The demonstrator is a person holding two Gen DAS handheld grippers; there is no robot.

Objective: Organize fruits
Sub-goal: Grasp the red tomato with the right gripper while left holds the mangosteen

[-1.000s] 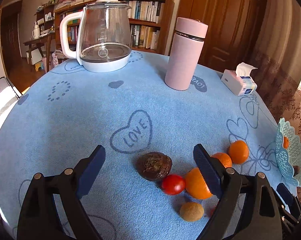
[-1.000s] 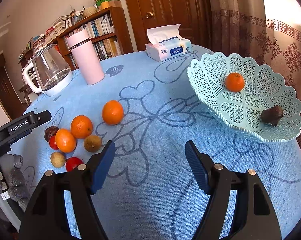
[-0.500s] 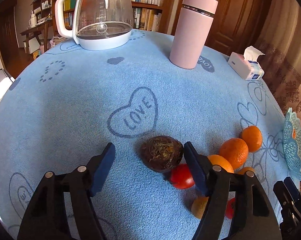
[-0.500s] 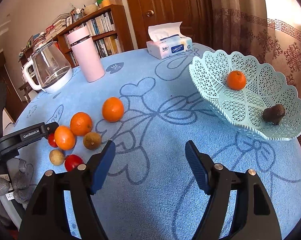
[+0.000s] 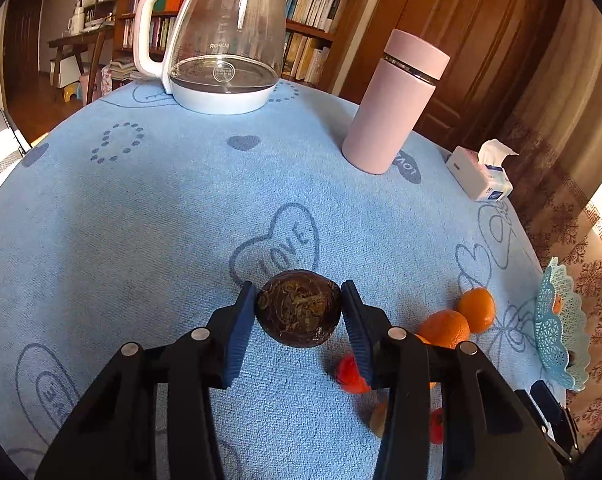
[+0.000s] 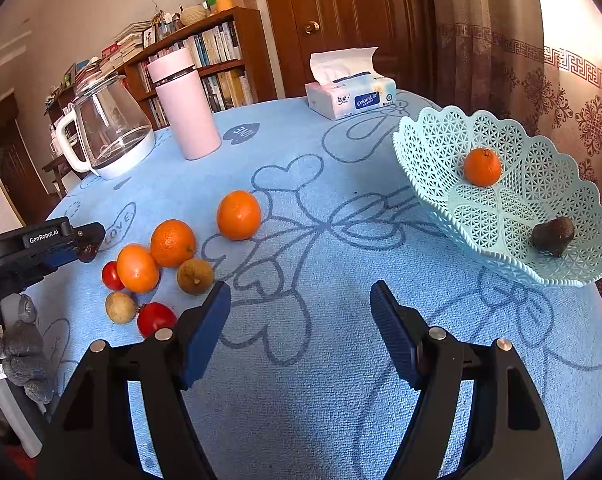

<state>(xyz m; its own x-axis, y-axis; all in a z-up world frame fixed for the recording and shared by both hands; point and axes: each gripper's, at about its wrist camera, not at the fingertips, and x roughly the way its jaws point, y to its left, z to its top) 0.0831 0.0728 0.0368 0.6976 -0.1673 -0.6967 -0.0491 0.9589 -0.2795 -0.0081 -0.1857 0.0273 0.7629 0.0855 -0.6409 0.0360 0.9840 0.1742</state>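
Note:
On the blue tablecloth, a dark brown wrinkled fruit [image 5: 299, 312] sits between the blue pads of my left gripper [image 5: 297, 291]. The jaws are closing and both pads touch its sides. Right of it lie three oranges [image 6: 239, 215] [image 6: 173, 243] [image 6: 137, 268], two red tomatoes [image 6: 112, 276] [image 6: 155, 319] and two small brown fruits [image 6: 195, 276] [image 6: 120, 307]. My right gripper [image 6: 299, 292] hangs open over bare cloth with nothing between its fingers. At the right, the light green lattice basket [image 6: 433, 148] holds an orange [image 6: 482, 167] and a dark fruit [image 6: 552, 236].
A glass kettle [image 5: 221, 40], a pink flask [image 5: 397, 104] and a tissue box [image 5: 481, 176] stand along the far side of the round table. A grey-gloved hand [image 6: 21, 344] holds the left gripper at the table's left edge. The basket sits near the right edge.
My left gripper has moved forward over the dark brown fruit and its jaws have narrowed from wide apart until the pads touch it. The right gripper has kept still.

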